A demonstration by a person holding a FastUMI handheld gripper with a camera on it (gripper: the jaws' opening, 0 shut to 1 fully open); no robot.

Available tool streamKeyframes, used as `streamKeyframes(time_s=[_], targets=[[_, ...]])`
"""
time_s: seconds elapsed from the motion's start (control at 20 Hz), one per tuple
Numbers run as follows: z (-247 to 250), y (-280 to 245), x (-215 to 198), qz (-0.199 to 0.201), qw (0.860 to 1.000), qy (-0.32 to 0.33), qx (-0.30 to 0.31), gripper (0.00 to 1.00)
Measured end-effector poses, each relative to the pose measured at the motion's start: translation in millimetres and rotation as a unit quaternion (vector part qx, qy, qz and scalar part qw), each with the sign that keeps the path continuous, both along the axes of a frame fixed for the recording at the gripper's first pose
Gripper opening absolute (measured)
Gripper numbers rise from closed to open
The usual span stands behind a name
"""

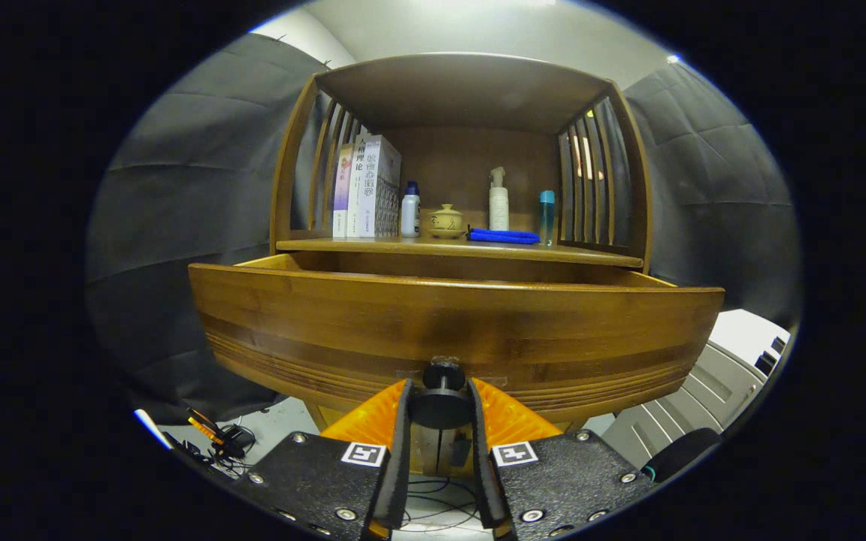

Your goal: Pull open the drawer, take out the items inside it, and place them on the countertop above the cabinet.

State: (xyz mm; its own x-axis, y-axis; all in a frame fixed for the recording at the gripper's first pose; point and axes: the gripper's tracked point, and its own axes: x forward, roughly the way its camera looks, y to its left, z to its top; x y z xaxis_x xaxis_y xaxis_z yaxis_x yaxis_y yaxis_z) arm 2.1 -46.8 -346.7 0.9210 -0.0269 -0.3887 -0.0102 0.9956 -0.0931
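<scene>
On the shelf I see some books (367, 188) standing next to a white bottle (410, 211), a small clay pot (446, 222), a white spray bottle (498, 200), a folded blue cloth (503, 236) and a slim teal bottle (546, 217). Cables (215, 443) lie tangled on the floor (283, 424) below.

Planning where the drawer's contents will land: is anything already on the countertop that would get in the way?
Yes. The countertop holds books, a white bottle, a teapot, a blue cloth, a spray bottle and a teal bottle. Its front strip looks bare. The tool grips the drawer knob.
</scene>
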Motion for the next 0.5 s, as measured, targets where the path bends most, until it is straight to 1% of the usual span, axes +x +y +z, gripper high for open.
streamKeyframes(time_s=[0.15,0.35,0.5], targets=[[3,5,-17,0.007,1.0,0.003,-0.012,0.38],[6,13,-35,0.007,1.0,0.012,-0.009,0.38],[6,19,-50,0.019,1.0,0.016,-0.012,0.38]])
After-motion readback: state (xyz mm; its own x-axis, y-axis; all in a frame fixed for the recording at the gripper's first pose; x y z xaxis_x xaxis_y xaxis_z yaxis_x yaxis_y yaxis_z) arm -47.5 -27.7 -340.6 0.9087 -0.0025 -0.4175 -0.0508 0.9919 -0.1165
